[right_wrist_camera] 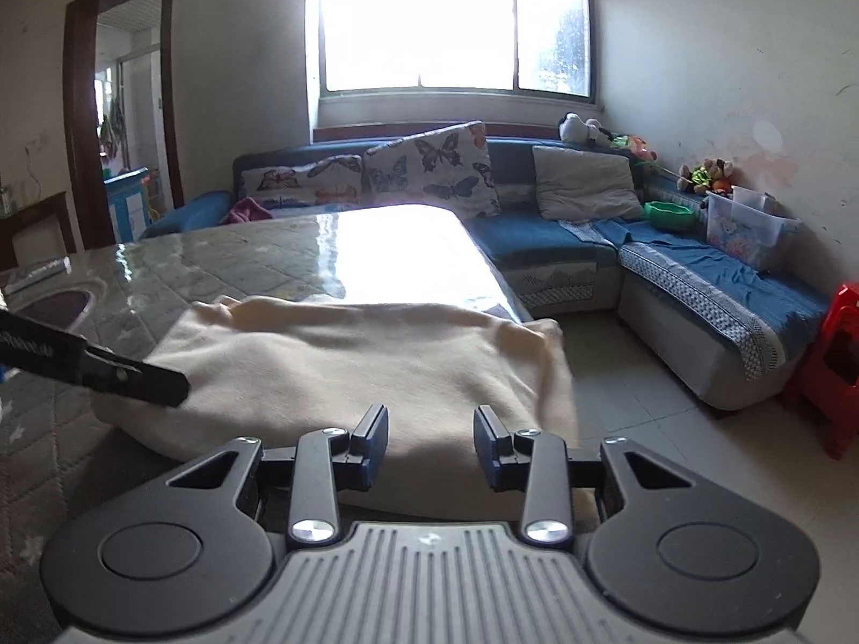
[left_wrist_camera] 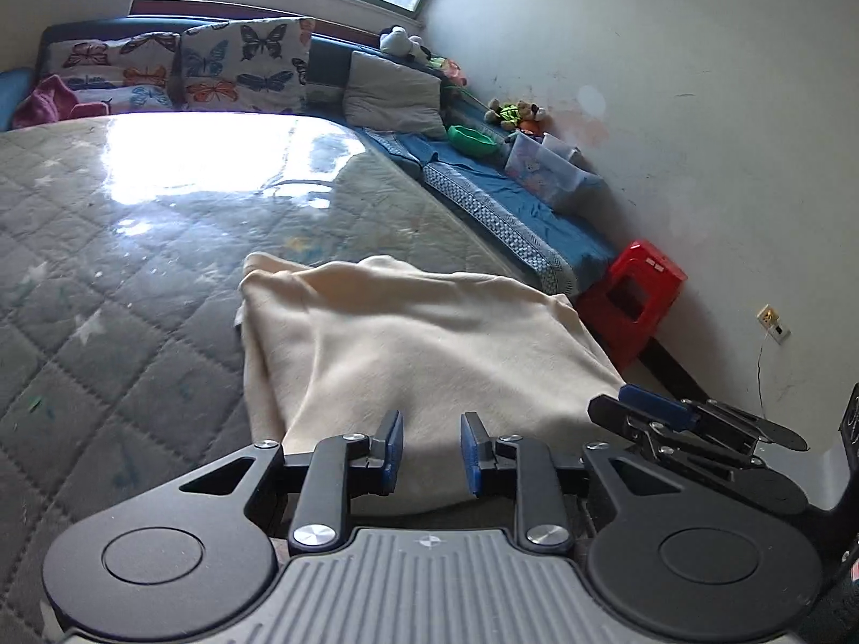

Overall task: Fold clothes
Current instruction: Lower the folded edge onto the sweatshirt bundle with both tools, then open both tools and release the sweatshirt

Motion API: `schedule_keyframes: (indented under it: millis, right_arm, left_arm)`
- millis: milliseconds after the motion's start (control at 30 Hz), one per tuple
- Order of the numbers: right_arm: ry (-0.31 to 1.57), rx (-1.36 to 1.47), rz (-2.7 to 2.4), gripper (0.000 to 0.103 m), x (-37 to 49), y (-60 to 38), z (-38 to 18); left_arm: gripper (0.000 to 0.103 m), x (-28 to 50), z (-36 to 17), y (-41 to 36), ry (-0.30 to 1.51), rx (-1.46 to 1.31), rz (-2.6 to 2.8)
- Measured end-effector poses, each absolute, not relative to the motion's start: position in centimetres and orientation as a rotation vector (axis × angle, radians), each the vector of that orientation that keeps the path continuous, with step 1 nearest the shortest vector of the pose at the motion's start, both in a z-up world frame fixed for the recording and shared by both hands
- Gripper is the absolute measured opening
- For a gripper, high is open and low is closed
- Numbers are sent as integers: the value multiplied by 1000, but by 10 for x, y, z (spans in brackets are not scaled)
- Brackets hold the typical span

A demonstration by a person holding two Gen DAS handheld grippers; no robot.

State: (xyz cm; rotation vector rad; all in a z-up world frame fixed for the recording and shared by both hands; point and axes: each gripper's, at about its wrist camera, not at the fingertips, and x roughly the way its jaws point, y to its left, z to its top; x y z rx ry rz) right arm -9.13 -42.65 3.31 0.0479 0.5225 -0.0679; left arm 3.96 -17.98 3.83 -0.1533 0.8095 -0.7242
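Both tools, left [left_wrist_camera: 431,443] and right [right_wrist_camera: 431,437], gape empty above soft, limp cream fleece garment [left_wrist_camera: 429,333]; probably grip its near hem.

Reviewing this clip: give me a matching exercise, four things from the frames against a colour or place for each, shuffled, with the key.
Things:
1. garment
2. stool
3. bowl
4. butterfly cushion

Descriptions:
A. green, on the blue sofa seat
B. cream, lying on the quilted surface
C. red, on the floor by the wall
D. leaning against the sofa back under the window

Pairs: 1-B, 2-C, 3-A, 4-D
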Motion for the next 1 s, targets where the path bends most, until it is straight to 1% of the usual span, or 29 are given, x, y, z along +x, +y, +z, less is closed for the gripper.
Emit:
schedule_keyframes:
  millis: [200,267,300,333,400,433,467,533,567,600,633,667,700,767,900,967,1000]
  right_arm:
    - [545,4,-49,35,-84,-407,23]
    - [536,-7,-57,35,-88,-403,25]
    - [532,-3,-57,37,-90,-403,28]
    - [532,1,-57,43,-93,-402,29]
    - [529,6,-57,47,-96,-401,32]
    - [527,9,-56,47,-99,-400,33]
    - [531,20,-49,50,-103,-398,34]
    - [539,43,-38,60,-109,-395,35]
    - [540,45,-34,62,-112,-392,34]
    - [541,47,-30,65,-115,-388,34]
    - [543,48,-30,72,-118,-385,34]
    - [547,48,-29,76,-121,-381,33]
    - [549,47,-29,81,-123,-377,32]
    - [553,43,-29,83,-127,-371,32]
    - [559,51,-25,93,-135,-360,33]
    - [555,49,-27,98,-139,-355,34]
    - [555,50,-26,101,-141,-353,34]
  left_arm:
    - [26,34,36,-173,814,-177,-711]
    - [27,30,38,-167,809,-179,-707]
    - [28,27,39,-163,813,-180,-699]
    - [32,26,39,-160,823,-181,-689]
    - [34,22,38,-154,841,-184,-671]
    - [37,20,37,-151,851,-178,-659]
    - [42,17,36,-148,858,-167,-645]
    - [45,11,34,-143,857,-140,-618]
    - [46,8,33,-141,853,-125,-607]
    - [47,4,33,-139,847,-111,-596]
    - [53,0,32,-136,841,-97,-588]
    - [56,-3,31,-134,836,-86,-585]
    - [58,-6,31,-132,831,-75,-582]
    - [67,-13,31,-128,824,-56,-575]
    - [74,-26,32,-121,794,-27,-560]
    - [81,-31,34,-116,781,-24,-548]
    - [83,-34,34,-115,774,-22,-542]
